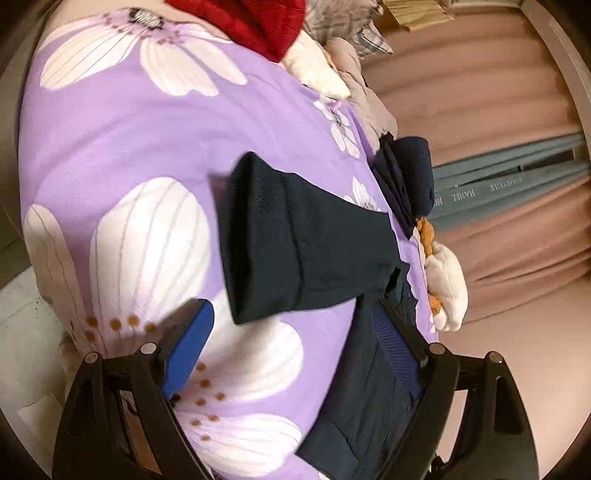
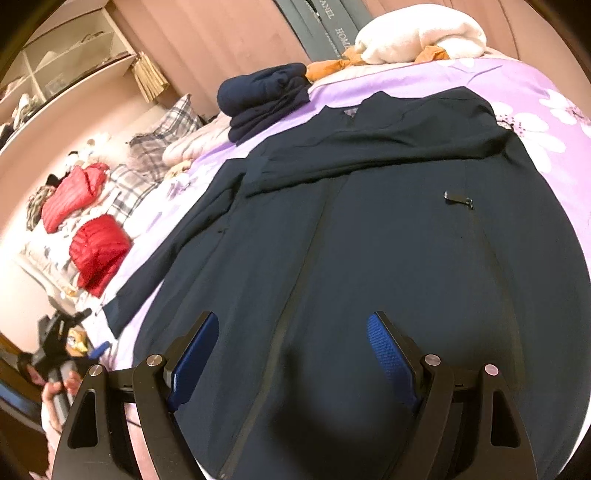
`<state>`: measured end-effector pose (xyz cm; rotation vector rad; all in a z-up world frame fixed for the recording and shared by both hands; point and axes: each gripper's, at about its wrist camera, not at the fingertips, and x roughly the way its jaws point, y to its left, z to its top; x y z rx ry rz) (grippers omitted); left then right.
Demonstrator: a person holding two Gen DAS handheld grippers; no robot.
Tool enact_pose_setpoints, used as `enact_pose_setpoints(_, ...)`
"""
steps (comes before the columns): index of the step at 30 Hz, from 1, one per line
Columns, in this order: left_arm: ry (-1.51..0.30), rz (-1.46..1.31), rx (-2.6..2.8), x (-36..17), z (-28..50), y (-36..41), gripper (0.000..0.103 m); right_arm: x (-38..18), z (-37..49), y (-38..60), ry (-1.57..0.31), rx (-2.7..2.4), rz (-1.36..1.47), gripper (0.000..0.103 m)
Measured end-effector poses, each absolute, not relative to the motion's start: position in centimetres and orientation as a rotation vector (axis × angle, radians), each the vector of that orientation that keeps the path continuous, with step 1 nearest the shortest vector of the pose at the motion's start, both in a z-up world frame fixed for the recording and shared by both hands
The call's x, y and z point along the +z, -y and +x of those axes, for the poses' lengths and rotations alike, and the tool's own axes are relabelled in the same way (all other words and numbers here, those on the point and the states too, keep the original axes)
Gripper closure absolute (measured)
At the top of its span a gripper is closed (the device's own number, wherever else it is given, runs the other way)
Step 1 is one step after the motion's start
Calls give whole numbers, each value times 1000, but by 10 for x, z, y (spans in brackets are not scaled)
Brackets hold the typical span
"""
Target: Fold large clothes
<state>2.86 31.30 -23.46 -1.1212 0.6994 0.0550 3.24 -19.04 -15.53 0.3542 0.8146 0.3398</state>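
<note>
jacket (image 2: 369, 229) spread flat on bed (image 2: 535, 96) | left gripper (image 1: 295, 354) fingers released beside sleeve cuff (image 1: 258, 236) | right gripper (image 2: 291, 354) fingers released above jacket | risk: sleeve bunches if cuff is grabbed shallowly

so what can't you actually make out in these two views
- Left wrist: navy jacket sleeve cuff is motion-blurred; fabric covers one pad, so the left gripper grip is unclear.
- Right wrist: jacket hem is cut off by the bottom edge, behind the open right gripper.
- Grey headboard lettering: cropped.
</note>
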Motion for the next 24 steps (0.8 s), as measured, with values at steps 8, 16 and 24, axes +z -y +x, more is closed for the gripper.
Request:
enact_pose_setpoints(8,-690,-1152,9,-240,66,-327,16,-143,23,178,-783,329,352,20)
enact_pose_setpoints(16,-725,-1120,34,-246,88,-341,87,-149,27,172,-800,312,373,20)
enact_pose_setpoints(24,-689,-1031,41,-190,114,-338,97,-150,34,172,-806,309,376,20)
